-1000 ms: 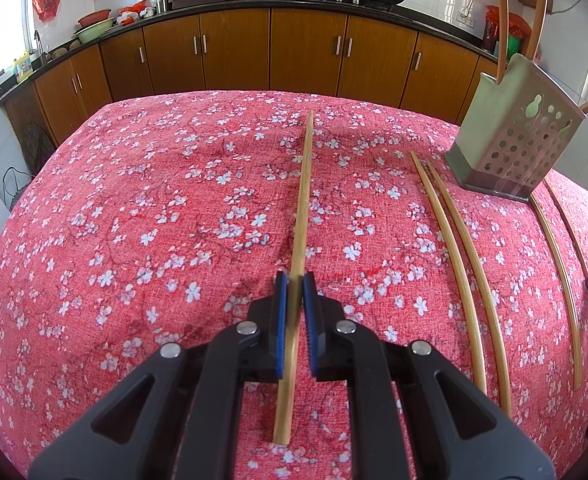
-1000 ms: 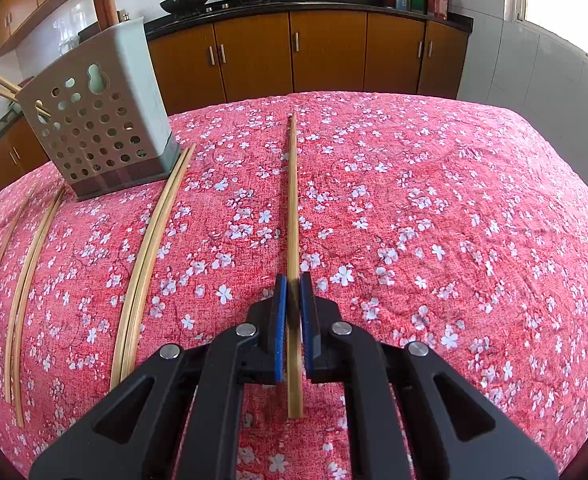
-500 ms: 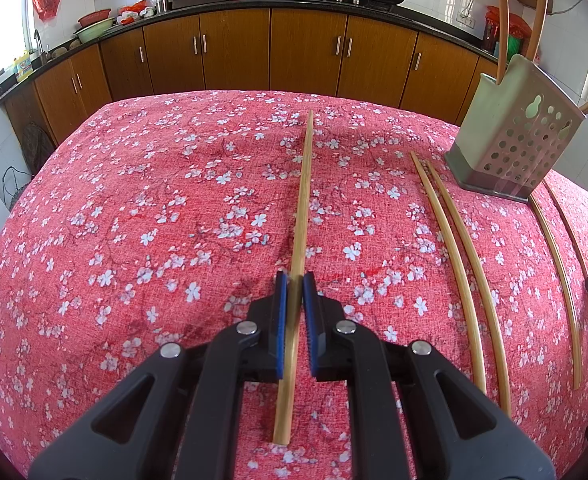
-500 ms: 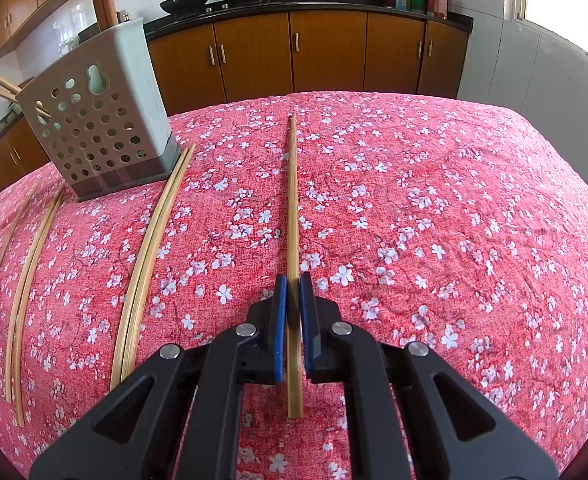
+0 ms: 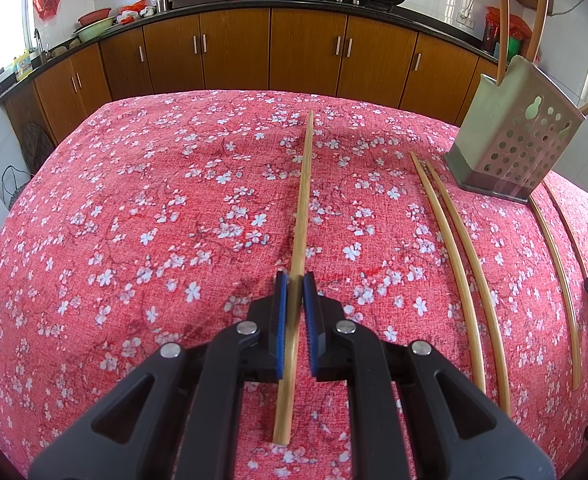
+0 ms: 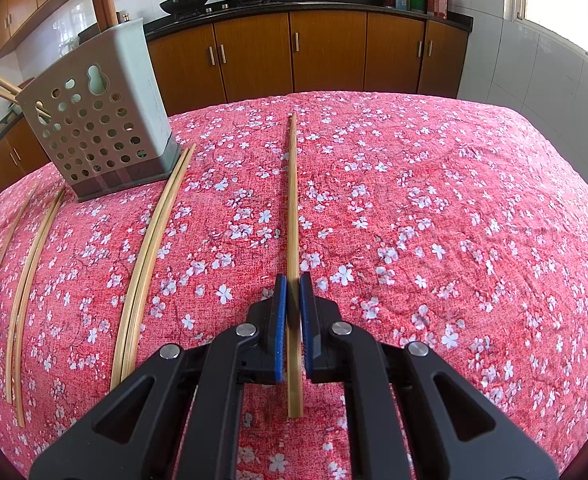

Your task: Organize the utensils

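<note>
Left wrist view is showing the left gripper [image 5: 292, 280] clamping a chopstick [image 5: 302, 208] pointing straight ahead; the holder [image 5: 514, 148] is standing ahead-right. Meanwhile the right gripper [image 6: 292, 280] is clamping another chopstick [image 6: 292, 200], holder [image 6: 105, 120] ahead-left.

Daylight floods my two views from windows [image 6: 554, 4] at two o'clock and ten o'clock, blown out white. The tablecloth [image 5: 133, 220] is evenly bright and sharp. Fisheye bending curves everything toward black corners; shadows stay faint.
</note>
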`<action>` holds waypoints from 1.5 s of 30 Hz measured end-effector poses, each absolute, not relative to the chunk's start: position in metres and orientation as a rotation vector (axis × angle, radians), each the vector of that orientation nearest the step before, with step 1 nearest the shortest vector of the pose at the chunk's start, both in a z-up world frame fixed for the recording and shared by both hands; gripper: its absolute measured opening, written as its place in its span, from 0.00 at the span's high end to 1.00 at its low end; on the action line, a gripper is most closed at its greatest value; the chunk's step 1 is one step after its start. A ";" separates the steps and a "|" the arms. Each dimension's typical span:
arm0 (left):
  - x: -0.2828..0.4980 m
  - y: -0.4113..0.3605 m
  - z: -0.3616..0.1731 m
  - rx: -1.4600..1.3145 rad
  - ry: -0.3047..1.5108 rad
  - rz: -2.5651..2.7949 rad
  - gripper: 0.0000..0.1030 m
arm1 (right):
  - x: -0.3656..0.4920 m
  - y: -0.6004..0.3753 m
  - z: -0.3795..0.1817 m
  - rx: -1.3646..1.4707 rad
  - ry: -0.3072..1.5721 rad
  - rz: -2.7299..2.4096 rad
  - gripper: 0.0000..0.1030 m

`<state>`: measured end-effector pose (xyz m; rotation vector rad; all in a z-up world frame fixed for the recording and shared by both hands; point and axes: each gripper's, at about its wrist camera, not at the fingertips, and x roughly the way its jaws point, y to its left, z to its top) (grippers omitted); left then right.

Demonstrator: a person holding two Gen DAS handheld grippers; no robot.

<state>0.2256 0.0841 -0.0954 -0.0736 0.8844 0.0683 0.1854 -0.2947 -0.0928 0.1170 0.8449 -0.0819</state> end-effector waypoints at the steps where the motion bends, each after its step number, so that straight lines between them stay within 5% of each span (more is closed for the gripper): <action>1: 0.225 0.084 -0.095 -0.074 0.884 0.068 0.88 | 0.185 -0.295 -0.093 0.117 0.845 -0.082 0.92; 45: 0.196 0.077 -0.086 -0.024 0.866 0.049 0.91 | 0.160 -0.294 -0.076 0.105 0.794 -0.069 0.93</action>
